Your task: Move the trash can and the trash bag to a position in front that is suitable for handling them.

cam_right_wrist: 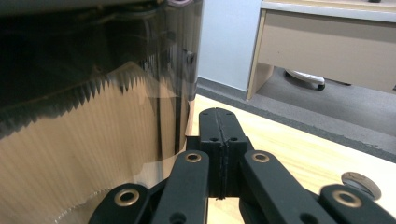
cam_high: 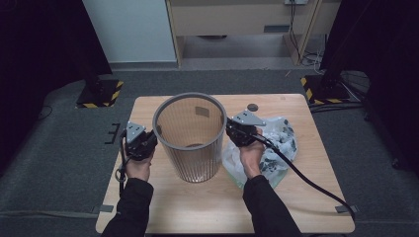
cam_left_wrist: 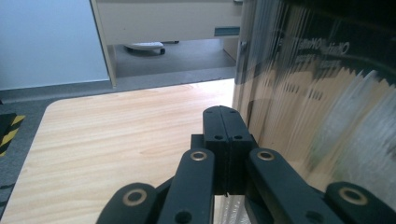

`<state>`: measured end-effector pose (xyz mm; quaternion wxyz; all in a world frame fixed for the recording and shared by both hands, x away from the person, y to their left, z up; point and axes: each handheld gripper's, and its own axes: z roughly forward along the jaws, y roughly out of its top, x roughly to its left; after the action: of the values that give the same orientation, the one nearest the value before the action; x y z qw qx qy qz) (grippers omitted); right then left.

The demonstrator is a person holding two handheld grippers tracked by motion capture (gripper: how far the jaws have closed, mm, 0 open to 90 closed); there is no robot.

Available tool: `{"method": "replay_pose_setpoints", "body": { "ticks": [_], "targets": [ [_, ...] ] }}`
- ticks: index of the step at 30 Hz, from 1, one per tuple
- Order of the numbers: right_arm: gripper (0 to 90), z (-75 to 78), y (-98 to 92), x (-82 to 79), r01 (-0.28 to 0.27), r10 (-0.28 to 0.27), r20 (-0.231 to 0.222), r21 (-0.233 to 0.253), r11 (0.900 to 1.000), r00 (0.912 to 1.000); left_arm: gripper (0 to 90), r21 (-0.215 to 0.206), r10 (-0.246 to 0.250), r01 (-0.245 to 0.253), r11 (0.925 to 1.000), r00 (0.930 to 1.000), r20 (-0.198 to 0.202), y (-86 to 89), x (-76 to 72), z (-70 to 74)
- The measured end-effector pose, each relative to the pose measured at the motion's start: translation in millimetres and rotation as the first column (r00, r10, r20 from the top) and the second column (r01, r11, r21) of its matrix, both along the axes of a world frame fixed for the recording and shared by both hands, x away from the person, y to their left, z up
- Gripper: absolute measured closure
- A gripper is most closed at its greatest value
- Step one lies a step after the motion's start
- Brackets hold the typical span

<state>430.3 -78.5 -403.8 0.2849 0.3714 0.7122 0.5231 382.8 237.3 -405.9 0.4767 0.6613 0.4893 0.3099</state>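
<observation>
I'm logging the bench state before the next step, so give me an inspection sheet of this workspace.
Surface: light wooden table, small dark round disc near the far edge.
Job's things: ribbed see-through bin upright at centre; crumpled plastic bag to its right.
Clutter: nothing seen.
Grippers: left tongs and right tongs both shut, empty, flanking the bin.
Cables: black cable trails across the table's right side.
Surroundings: grey carpet, wooden desk behind, striped stand bases.
</observation>
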Motion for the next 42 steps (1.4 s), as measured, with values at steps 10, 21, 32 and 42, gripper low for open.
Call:
{"method": "replay_pose_setpoints", "body": {
  "ticks": [10, 21, 32, 42],
  "targets": [
    [90.0, -0.7, -21.1, -31.6, 0.016, -0.016, -0.007, -0.055, 0.998, 0.9999, 90.0, -0.005, -0.027, 0.027, 0.9996, 0.9996, -0.002, -20.8, -18.6, 0.3],
    [90.0, -5.9, -52.4, -49.3, 0.046, -0.047, -0.021, -0.033, 0.998, 0.9987, 90.0, -0.032, -0.061, 0.061, 0.9976, 0.9981, 0.014, -52.5, -23.7, -3.0],
    [90.0, -6.3, -79.4, -57.5, 0.082, -0.082, -0.023, -0.022, 0.996, 0.9964, 90.0, -0.002, -0.103, 0.103, 0.9947, 0.9942, 0.03, -80.2, -22.3, -3.2],
    [78.3, -5.8, -88.2, -56.7, 0.088, -0.088, -0.026, -0.017, 0.996, 0.9958, 90.0, 0.048, -0.14, 0.139, 0.9892, 0.9895, 0.034, -80.3, -22.1, -2.3]
  ]
}}
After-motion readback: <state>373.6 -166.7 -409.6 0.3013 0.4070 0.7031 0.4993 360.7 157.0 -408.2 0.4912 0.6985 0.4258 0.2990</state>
